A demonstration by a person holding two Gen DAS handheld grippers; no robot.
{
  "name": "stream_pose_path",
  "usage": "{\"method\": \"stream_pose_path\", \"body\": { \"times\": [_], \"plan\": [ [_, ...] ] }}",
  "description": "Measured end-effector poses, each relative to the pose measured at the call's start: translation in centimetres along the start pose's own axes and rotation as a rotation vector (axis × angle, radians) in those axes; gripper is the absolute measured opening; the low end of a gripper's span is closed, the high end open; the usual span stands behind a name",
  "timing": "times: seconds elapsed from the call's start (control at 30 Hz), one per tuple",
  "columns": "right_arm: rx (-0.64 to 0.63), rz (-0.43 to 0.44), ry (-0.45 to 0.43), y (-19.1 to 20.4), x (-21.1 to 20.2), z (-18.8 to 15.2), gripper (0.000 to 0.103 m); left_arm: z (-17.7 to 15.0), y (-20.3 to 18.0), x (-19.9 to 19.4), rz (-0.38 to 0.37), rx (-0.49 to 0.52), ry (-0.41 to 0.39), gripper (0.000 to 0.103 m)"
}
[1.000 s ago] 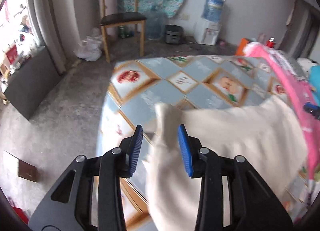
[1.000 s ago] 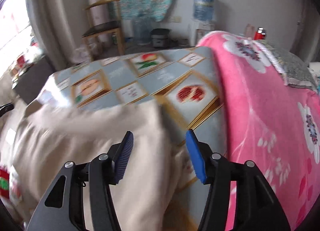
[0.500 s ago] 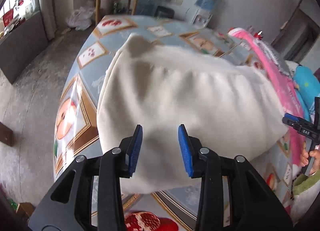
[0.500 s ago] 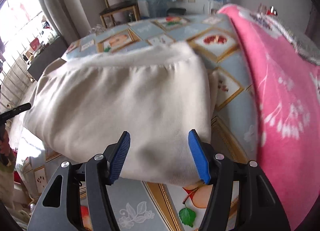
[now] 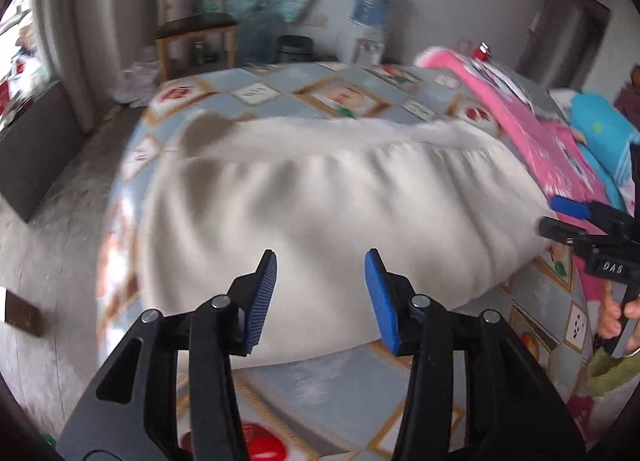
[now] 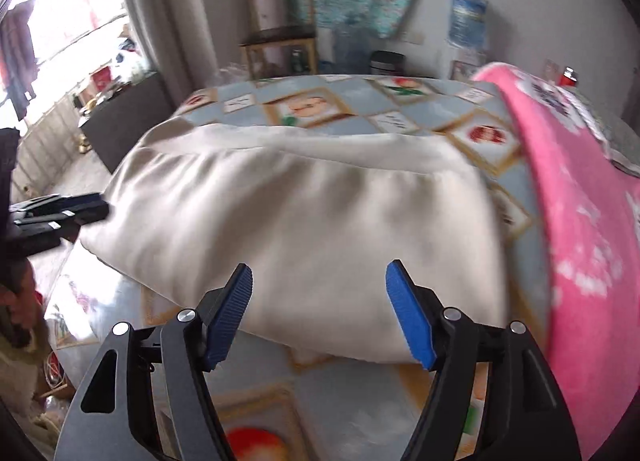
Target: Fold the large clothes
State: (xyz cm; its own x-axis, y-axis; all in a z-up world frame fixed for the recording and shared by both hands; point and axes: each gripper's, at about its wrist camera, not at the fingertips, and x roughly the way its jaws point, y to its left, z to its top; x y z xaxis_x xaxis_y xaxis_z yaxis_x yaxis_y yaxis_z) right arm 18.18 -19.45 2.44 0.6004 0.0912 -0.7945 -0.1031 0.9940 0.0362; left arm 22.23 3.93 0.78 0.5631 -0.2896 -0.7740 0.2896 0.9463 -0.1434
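A large cream-white garment [image 5: 320, 197] lies folded over in a wide band on the bed's patterned blue sheet [image 5: 320, 385]; it also shows in the right wrist view [image 6: 304, 221]. My left gripper [image 5: 320, 293] is open and empty, just short of the garment's near edge. My right gripper [image 6: 320, 309] is open and empty, just short of the near edge at the other end. The right gripper shows at the right edge of the left wrist view [image 5: 576, 221]. The left gripper shows at the left edge of the right wrist view [image 6: 60, 209].
A pink flowered blanket [image 6: 580, 221] lies along the bed's right side, close to the garment. A wooden chair [image 5: 192, 29], a water dispenser [image 5: 368, 33] and bottles stand by the far wall. Bare grey floor [image 5: 52, 261] lies left of the bed.
Both grippers have pulled back toward the near side of the bed, open and empty. The garment, spread out half a second ago, now lies a little farther from the jaws.
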Motion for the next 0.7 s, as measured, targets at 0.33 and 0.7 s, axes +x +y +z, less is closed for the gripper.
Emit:
{"method": "stream_pose_path", "body": {
  "times": [0.33, 0.7],
  "plan": [
    [-0.057, 0.025, 0.019, 3.8, 2.9, 0.1, 0.068, -1.2, -4.4, 2.3, 0.065, 0.130, -0.006, 0.045],
    [-0.128, 0.057, 0.009, 3.9, 2.9, 0.6, 0.068, -0.7, -4.1, 3.6, 0.001, 0.139, 0.011, 0.047]
  ]
}}
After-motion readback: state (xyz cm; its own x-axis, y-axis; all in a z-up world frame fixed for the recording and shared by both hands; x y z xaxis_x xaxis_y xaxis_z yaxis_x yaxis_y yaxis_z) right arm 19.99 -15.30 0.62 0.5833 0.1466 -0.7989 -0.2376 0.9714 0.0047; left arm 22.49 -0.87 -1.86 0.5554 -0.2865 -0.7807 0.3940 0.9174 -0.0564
